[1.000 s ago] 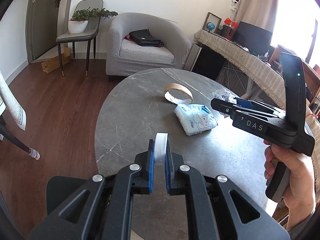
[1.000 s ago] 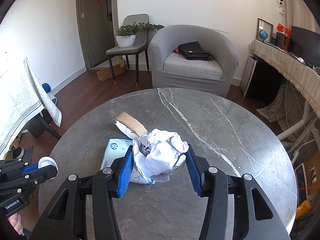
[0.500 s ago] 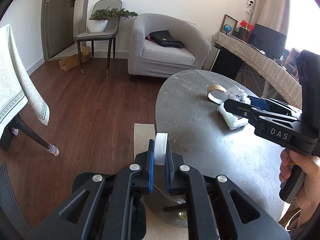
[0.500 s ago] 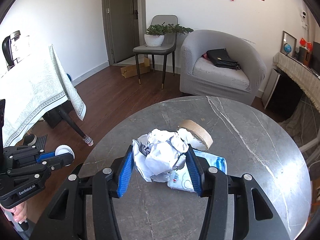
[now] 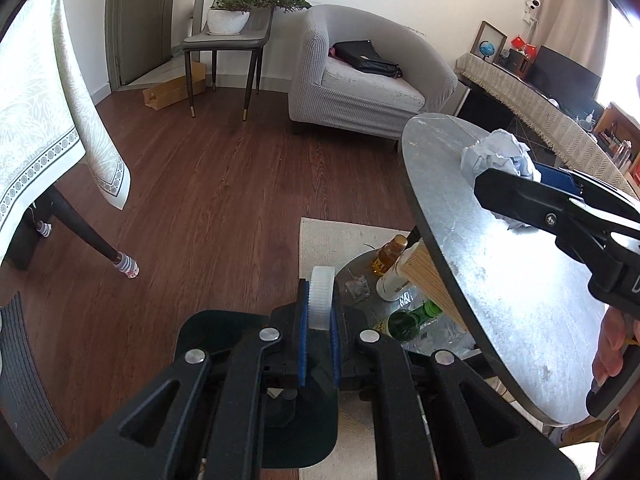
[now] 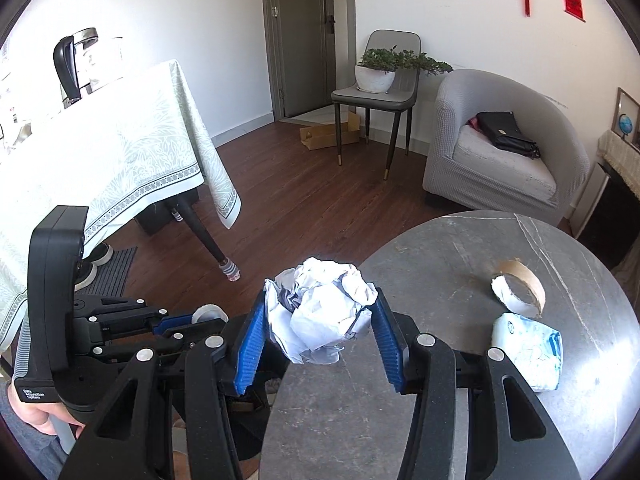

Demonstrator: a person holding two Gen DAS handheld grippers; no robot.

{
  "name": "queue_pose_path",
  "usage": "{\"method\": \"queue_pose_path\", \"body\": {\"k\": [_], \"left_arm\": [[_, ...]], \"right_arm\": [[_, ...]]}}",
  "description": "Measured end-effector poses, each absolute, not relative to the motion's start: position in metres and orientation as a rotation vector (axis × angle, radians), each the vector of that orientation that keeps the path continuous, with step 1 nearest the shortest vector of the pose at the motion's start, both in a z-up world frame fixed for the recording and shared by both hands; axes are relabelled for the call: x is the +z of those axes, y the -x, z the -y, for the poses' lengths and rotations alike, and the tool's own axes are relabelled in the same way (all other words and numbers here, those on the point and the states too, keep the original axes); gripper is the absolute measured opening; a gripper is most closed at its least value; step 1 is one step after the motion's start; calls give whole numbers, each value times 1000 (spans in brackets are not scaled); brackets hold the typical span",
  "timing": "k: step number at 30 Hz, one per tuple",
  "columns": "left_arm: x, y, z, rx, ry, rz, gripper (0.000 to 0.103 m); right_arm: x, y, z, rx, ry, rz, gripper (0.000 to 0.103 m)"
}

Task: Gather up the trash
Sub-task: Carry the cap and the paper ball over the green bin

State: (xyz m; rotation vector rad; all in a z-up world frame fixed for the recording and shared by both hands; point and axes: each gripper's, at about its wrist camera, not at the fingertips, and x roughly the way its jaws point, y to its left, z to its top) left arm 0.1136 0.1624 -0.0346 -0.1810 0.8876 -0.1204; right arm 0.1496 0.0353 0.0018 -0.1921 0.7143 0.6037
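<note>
My left gripper [image 5: 320, 300] is shut on a white ribbed bottle cap [image 5: 321, 297] and holds it off the table's left edge, above a dark bin [image 5: 224, 328] on the floor. It shows in the right wrist view [image 6: 204, 316] too. My right gripper [image 6: 320, 320] is shut on a crumpled white paper ball [image 6: 320, 312], held over the left rim of the round grey table [image 6: 440, 280]. The ball also shows in the left wrist view [image 5: 496, 156]. A cardboard tape roll [image 6: 518, 288] and a blue-white tissue pack [image 6: 528, 352] lie on the table.
Under the table, a lower shelf holds bottles [image 5: 394, 268] and a green bottle [image 5: 408, 316]. A rug [image 5: 340, 236] lies on the wood floor. A cloth-covered table [image 6: 100, 152] stands left, a grey armchair [image 6: 500, 148] and a chair with a plant [image 6: 376, 80] behind.
Both grippers have swung left with their loads, from over the table toward its left edge. The left gripper now hangs beyond the edge over the floor. Neither grip changed.
</note>
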Motion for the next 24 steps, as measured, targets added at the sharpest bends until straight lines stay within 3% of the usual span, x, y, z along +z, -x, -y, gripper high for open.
{"method": "queue_pose_path", "body": {"k": [23, 24], "left_arm": [[-128, -90, -231, -18, 242, -1152, 11], [-131, -90, -232, -18, 244, -1164, 16]], "right_arm": [[-50, -138, -136, 724, 314, -850, 51], [-52, -138, -138, 724, 320, -856, 51]]}}
